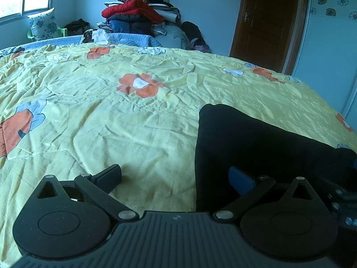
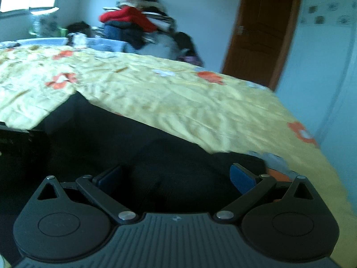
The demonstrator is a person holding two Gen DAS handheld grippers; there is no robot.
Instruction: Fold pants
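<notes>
Black pants [image 1: 250, 143] lie flat on the yellow flowered bedspread [image 1: 111, 116], at the right of the left wrist view. My left gripper [image 1: 176, 177] is open, low over the bed, its right finger over the pants' left edge and its left finger over bare bedspread. In the right wrist view, which is motion-blurred, the pants [image 2: 125, 138] fill the lower left. My right gripper [image 2: 176, 176] is open just above the black fabric, holding nothing.
A tall pile of clothes [image 1: 138, 11] with a red jacket stands at the far side of the bed. A brown door [image 1: 267, 20] is at the back right. A pillow [image 1: 42, 23] leans under the window. The bed's right edge [image 2: 323, 156] drops off near a pale wall.
</notes>
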